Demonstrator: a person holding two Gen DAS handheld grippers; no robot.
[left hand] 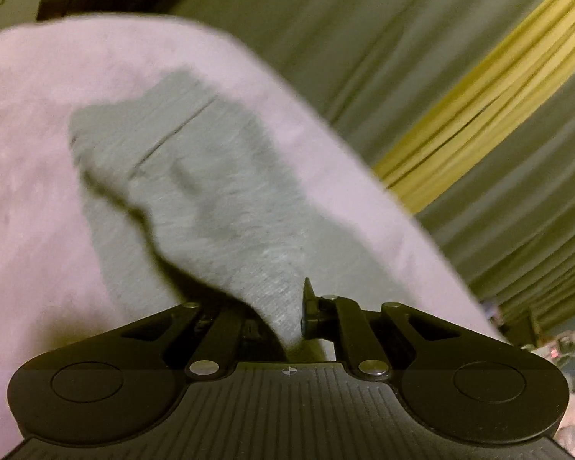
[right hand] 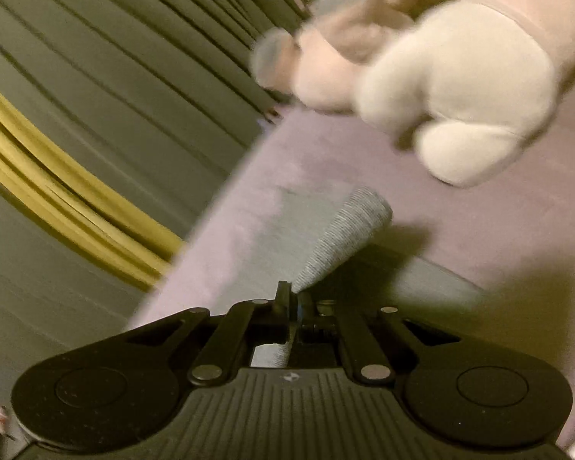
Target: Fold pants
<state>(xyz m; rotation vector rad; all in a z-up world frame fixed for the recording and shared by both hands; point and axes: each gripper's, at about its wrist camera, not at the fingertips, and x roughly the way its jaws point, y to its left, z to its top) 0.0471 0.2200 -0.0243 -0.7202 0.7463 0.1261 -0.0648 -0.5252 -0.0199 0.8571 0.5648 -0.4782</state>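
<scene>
The grey pants lie spread on a lilac bed sheet in the left wrist view, and one corner of them rises into my left gripper, which is shut on the fabric. In the right wrist view my right gripper is shut on a ribbed grey cuff of the pants, lifted a little above the sheet. More grey fabric trails to the right under that gripper. Both views are blurred by motion.
A large cream and pink plush toy lies on the bed just beyond the right gripper. Grey curtains with a yellow stripe hang past the bed's edge. Small clutter shows at the far right.
</scene>
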